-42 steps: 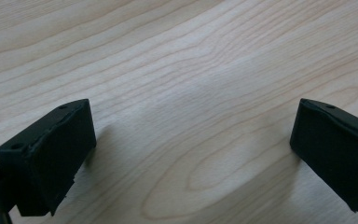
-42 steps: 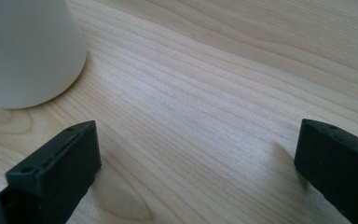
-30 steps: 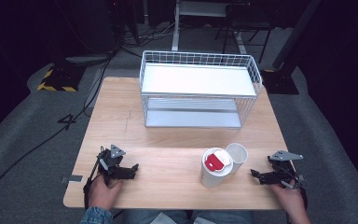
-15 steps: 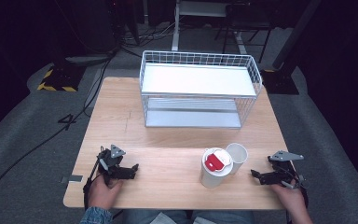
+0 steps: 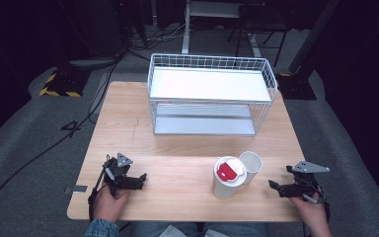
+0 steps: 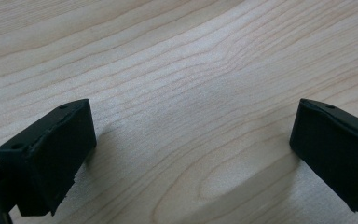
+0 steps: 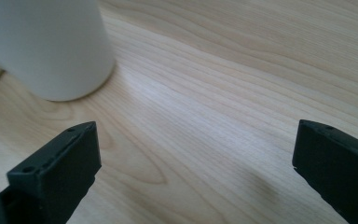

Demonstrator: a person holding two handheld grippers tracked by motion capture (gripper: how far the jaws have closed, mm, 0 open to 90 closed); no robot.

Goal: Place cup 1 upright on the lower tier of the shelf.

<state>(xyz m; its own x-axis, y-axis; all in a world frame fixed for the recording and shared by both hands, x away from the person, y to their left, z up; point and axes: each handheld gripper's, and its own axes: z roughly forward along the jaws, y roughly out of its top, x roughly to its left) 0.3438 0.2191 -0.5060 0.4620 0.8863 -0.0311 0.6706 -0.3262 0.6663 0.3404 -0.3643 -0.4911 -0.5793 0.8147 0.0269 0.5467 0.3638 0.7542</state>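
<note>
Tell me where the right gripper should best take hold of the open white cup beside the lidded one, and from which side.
Grip the open white cup around its side wall, about mid-height, coming in from the right, where the right gripper already lies with jaws wide. It stands upright and round, and its left side sits close against the lidded cup, so only the right and far sides look free.

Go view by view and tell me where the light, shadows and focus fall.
High view: table brightly lit, surroundings dark. Left gripper view: sharp wood grain, soft shadows under the open tongs. Right gripper view: the white cup is close and blurred, the open tongs casting a faint shadow.
</note>
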